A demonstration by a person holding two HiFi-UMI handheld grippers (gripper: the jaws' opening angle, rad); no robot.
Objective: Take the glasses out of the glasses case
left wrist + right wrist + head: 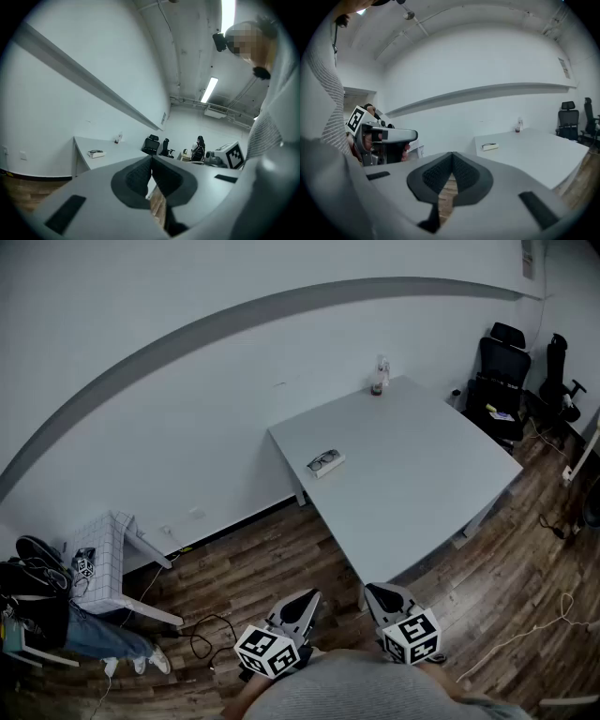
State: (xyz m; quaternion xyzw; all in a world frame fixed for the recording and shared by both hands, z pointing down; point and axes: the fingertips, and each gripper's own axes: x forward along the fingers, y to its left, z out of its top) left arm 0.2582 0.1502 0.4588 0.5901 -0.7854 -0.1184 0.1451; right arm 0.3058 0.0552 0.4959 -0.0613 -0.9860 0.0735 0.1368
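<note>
Jaws pressed together on both tools, nothing between them: my left gripper and right gripper are empty, held close in front of my body over the wooden floor. The glasses case lies well ahead of both, on the grey table, near the table edge that runs off to my left. The glasses seem to rest in or on it. Its long side runs across my reach, not along it. Neither hand is clearly nearer, though I judge the left slightly better placed. Both must go forward and open first.
</note>
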